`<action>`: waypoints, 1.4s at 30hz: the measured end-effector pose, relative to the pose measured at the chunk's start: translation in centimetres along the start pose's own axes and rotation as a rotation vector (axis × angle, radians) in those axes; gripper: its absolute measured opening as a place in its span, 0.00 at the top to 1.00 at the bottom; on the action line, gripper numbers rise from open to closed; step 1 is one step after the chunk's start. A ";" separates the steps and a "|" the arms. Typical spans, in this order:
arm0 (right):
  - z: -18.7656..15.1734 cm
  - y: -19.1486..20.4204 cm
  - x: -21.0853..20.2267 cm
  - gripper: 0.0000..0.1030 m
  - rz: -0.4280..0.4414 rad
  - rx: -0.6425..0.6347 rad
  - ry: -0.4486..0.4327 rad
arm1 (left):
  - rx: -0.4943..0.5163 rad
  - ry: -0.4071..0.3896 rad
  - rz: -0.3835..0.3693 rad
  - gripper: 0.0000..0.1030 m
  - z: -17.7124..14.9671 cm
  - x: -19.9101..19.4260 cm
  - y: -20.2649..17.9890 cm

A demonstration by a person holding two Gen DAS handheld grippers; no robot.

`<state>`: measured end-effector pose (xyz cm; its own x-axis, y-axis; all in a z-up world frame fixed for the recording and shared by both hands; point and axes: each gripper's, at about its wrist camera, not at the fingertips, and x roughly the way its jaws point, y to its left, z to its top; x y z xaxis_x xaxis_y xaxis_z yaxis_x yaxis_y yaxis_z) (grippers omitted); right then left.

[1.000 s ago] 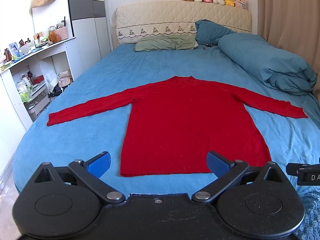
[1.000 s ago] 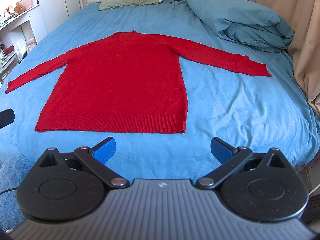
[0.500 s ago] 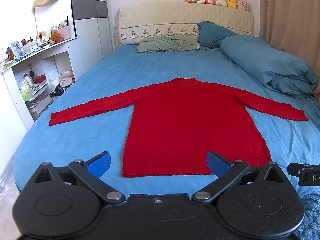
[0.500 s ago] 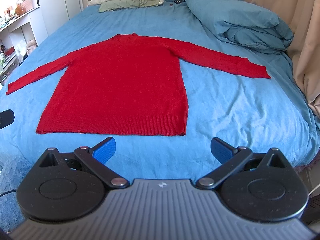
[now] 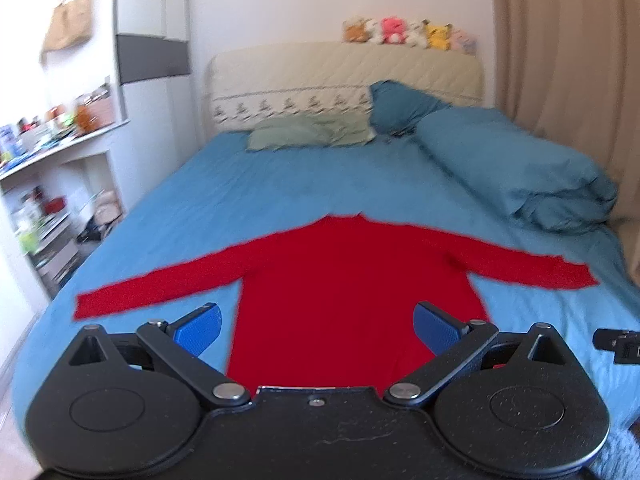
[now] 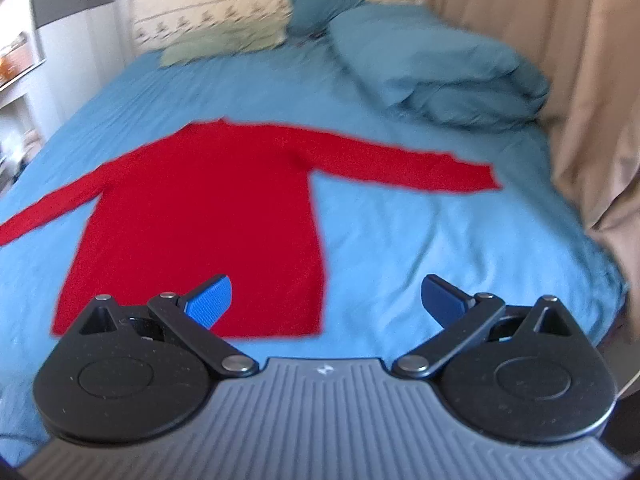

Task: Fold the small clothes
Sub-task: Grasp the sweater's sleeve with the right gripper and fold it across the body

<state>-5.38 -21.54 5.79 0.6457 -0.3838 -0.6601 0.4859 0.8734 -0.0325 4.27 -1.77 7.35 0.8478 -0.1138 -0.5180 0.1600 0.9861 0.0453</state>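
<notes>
1. Left wrist view: the left gripper [image 5: 316, 326] hung over the near edge of the bed [image 5: 256, 184] with its blue fingers [image 5: 198, 326] spread wide and nothing between them.
2. The red sweater [image 5: 348, 292] lay flat on the blue sheet, neck toward the headboard [image 5: 344, 76], both sleeves stretched out to the sides. Its hem sat just past the fingers, partly hidden by the gripper body.
3. A green pillow [image 5: 308, 134] and a blue pillow [image 5: 400, 104] lay by the headboard, with plush toys [image 5: 408, 34] in a row on top of it. A folded duvet [image 5: 516, 176] lay along the right side, near a curtain [image 5: 560, 60]. Cluttered shelves [image 5: 44, 184] stood to the left. A black part of the other gripper showed at the right edge.
4. Right wrist view: the right gripper [image 6: 326, 300] was also released, fingers [image 6: 210, 300] wide apart and holding nothing.
5. The sweater [image 6: 208, 208] lay ahead and to the left; the left finger overlapped its hem corner in the view, but contact could not be told. The right finger was over bare sheet.
6. Both views were blurred.
</notes>
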 end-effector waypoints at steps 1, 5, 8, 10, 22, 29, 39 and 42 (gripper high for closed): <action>0.8 -0.7 0.5 0.00 -0.012 0.009 -0.011 | 0.011 -0.008 -0.001 0.00 0.7 0.8 -0.3; 4.0 -3.5 3.9 0.00 -0.073 0.029 -0.021 | 0.043 -0.023 -0.019 0.00 3.7 4.8 -2.0; 5.7 -5.7 7.2 0.00 -0.089 0.063 -0.039 | 0.067 -0.012 -0.052 0.00 5.7 8.9 -3.6; 6.6 -6.9 9.6 0.00 -0.110 0.071 -0.050 | 0.084 0.006 -0.068 0.00 6.7 12.2 -5.0; 7.3 -15.3 28.9 0.00 -0.155 0.245 -0.020 | 0.113 0.190 -0.242 0.00 8.5 35.0 -14.5; 6.3 -18.2 37.2 0.00 -0.168 0.329 0.044 | 0.209 0.268 -0.166 0.00 6.0 45.7 -18.5; 5.6 -19.9 41.4 0.15 -0.219 0.427 -0.032 | 0.099 0.381 -0.133 0.00 3.9 53.0 -17.2; 6.0 -20.4 41.6 0.36 -0.225 0.448 -0.051 | 0.105 0.374 -0.142 0.00 3.7 53.4 -17.3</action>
<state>15.13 -57.10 -16.51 0.5185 -0.5718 -0.6357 0.8144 0.5569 0.1633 48.64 -25.34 -17.97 0.5742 -0.1766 -0.7994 0.3292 0.9438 0.0280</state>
